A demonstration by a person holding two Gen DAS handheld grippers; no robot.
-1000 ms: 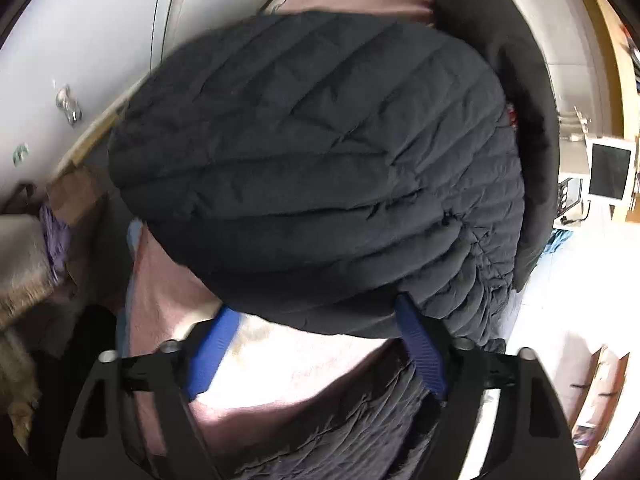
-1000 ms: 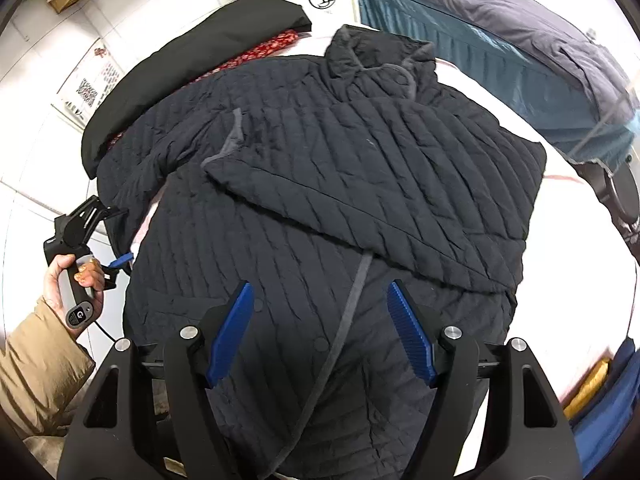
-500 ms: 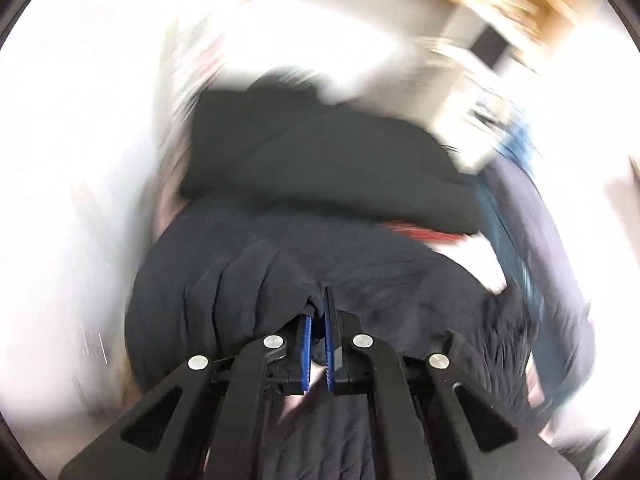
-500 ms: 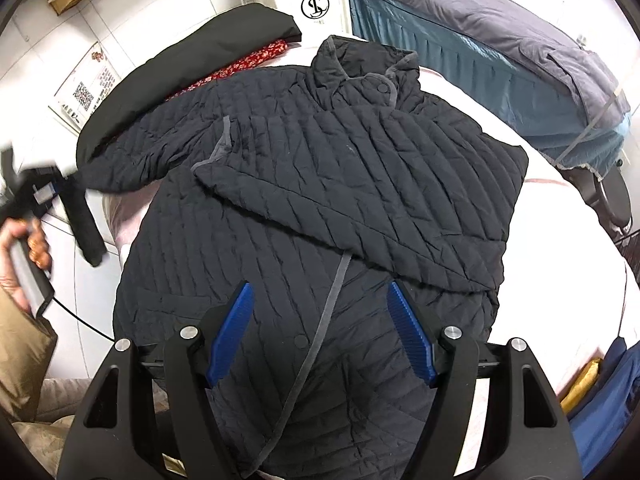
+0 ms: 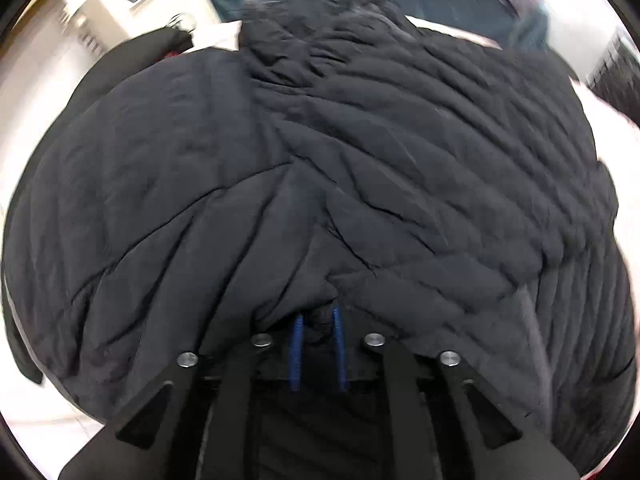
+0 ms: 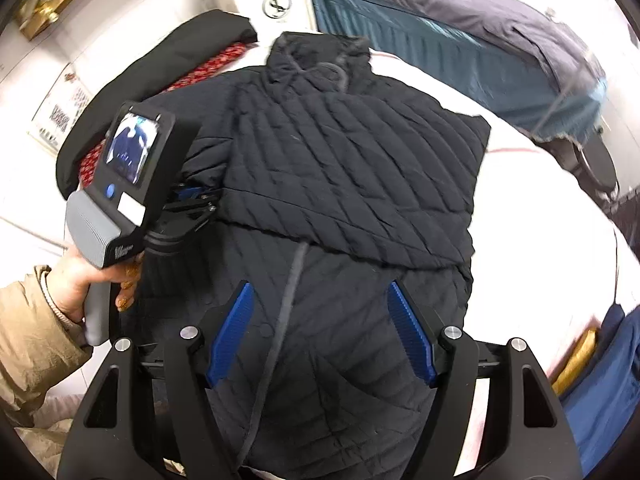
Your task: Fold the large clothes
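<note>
The left gripper (image 5: 317, 322), jaws pinching the jacket (image 6: 340, 168) sleeve, risks slippage; right gripper (image 6: 320, 332) gapes empty.

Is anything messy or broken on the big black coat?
Nothing looks broken or spilled. The quilted black jacket lies half folded on the bed, one sleeve across its front. The left gripper pinches a bunched fold of it.

Both wrist views over jacket (image 6: 344, 184)
</note>
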